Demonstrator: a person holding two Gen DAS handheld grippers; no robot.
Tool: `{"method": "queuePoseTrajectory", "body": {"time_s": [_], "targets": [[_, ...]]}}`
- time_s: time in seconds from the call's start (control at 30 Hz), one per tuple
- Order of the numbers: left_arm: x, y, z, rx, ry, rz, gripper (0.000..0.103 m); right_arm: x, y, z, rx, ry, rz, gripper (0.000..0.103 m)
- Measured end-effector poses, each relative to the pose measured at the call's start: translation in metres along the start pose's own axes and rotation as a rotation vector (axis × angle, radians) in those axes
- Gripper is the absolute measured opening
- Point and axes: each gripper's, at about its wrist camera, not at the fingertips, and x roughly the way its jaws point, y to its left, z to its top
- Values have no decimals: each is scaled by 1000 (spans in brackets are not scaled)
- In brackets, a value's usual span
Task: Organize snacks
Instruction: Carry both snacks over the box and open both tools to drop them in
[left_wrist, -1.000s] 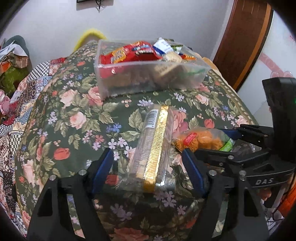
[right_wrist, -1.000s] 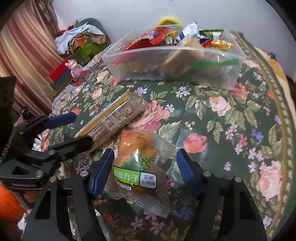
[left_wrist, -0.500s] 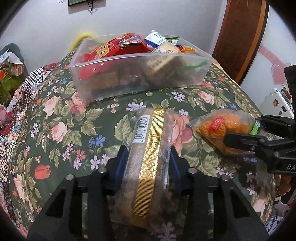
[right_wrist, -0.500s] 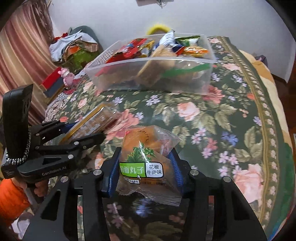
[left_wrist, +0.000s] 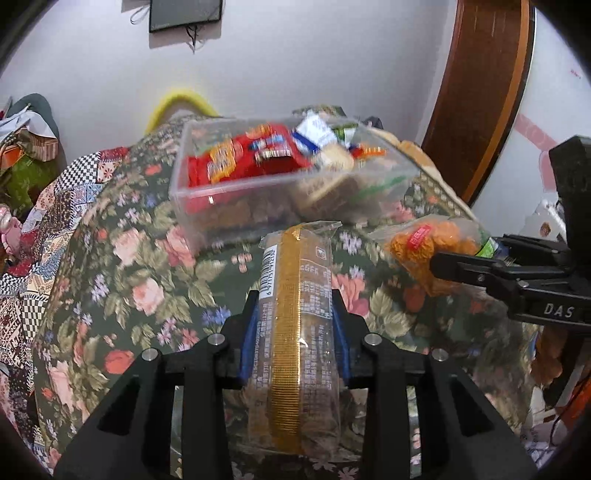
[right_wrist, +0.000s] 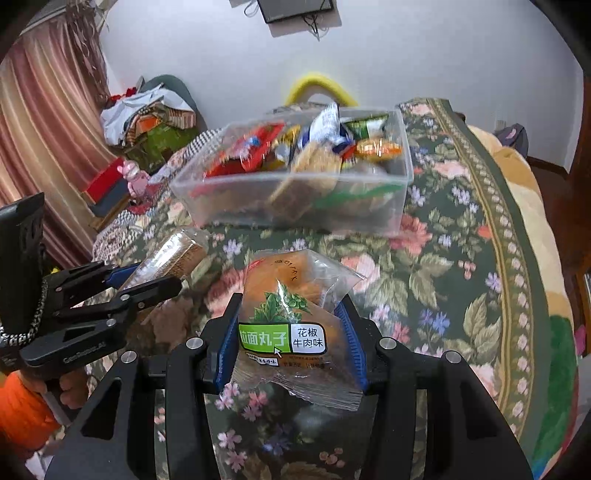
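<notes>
My left gripper (left_wrist: 295, 332) is shut on a long clear biscuit pack with a gold stripe (left_wrist: 299, 314) and holds it above the floral cloth. My right gripper (right_wrist: 291, 339) is shut on a clear bag of orange snack balls with a green label (right_wrist: 291, 325), also lifted. Each gripper shows in the other view: the right one (left_wrist: 454, 264) with its bag (left_wrist: 428, 240) at the right, the left one (right_wrist: 147, 280) with the biscuit pack (right_wrist: 173, 254) at the left. A clear plastic bin (left_wrist: 236, 206) full of snack packets stands ahead of both; it also shows in the right wrist view (right_wrist: 295, 206).
The surface is covered by a green floral cloth (right_wrist: 443, 280) that drops off at the right edge. A patchwork cloth (left_wrist: 33, 236) and piled clutter (right_wrist: 147, 125) lie to the left. A wooden door (left_wrist: 480, 92) stands at the right. A white wall is behind.
Both grippers closed on their packs, then lifted them off the cloth and carried them toward the bin.
</notes>
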Motion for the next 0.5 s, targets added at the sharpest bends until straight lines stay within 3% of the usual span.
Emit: {"method": "queuePoseTrajectory", "body": {"time_s": [0.5], "targets": [[-11, 15, 74, -56, -128, 5, 35, -5, 6, 60, -19, -140, -21, 46]]}}
